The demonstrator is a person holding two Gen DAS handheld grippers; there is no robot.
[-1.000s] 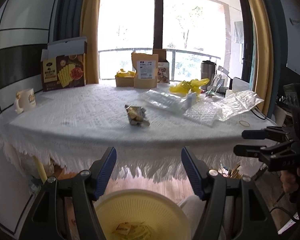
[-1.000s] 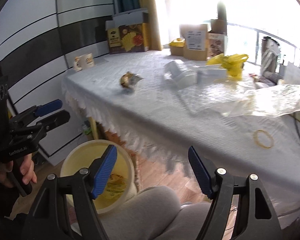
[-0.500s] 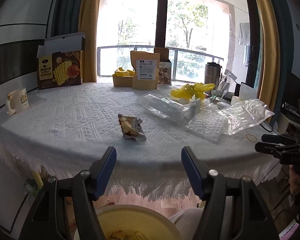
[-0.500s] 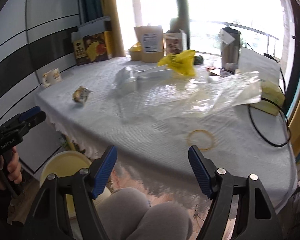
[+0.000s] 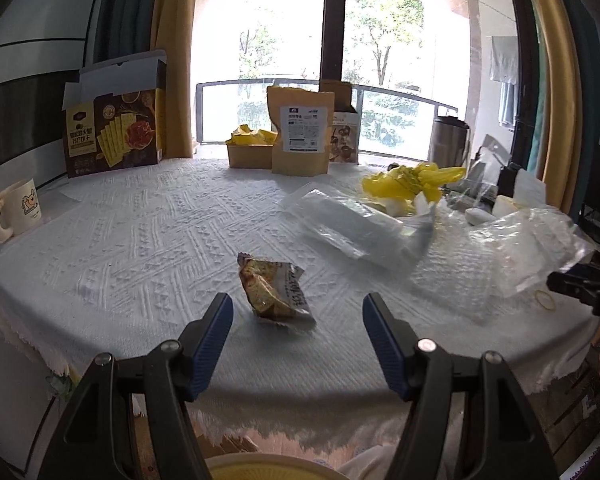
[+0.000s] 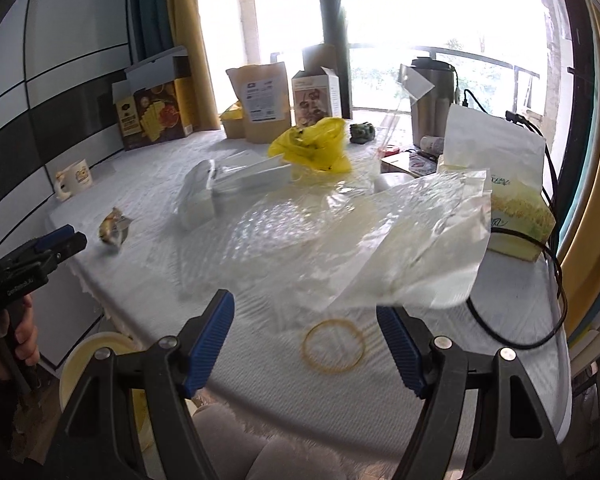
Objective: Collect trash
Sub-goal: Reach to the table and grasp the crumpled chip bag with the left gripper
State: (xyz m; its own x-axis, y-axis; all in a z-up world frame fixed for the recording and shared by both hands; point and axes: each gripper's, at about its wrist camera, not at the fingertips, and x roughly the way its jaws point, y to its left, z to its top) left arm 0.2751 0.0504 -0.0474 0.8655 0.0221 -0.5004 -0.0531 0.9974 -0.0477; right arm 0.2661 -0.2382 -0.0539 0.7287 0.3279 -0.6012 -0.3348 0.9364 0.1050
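Observation:
A crumpled snack wrapper [image 5: 274, 292] lies on the white tablecloth [image 5: 140, 240], just beyond my left gripper [image 5: 298, 316], whose jaws stand open and empty on either side of it. The same wrapper [image 6: 114, 227] shows far left in the right wrist view. My right gripper [image 6: 306, 334] is open and empty over the table's near edge, with a yellow rubber band [image 6: 334, 345] lying between and just ahead of its fingers. Clear plastic sheets [image 6: 380, 236] and bubble wrap [image 5: 448, 280] spread beyond it. A yellow waste basket [image 6: 100, 364] stands on the floor below the table.
A yellow plastic bag [image 6: 312, 144], a brown pouch [image 5: 302, 136], a cracker box [image 5: 114, 132], a mug [image 5: 18, 210] and a steel flask [image 6: 432, 96] stand further back. A tissue pack [image 6: 516, 208] and black cable [image 6: 552, 264] sit at the right edge.
Both grippers have come forward from over the basket toward the table. The wrapper now sits between the left fingers' line, and the rubber band sits in front of the right gripper.

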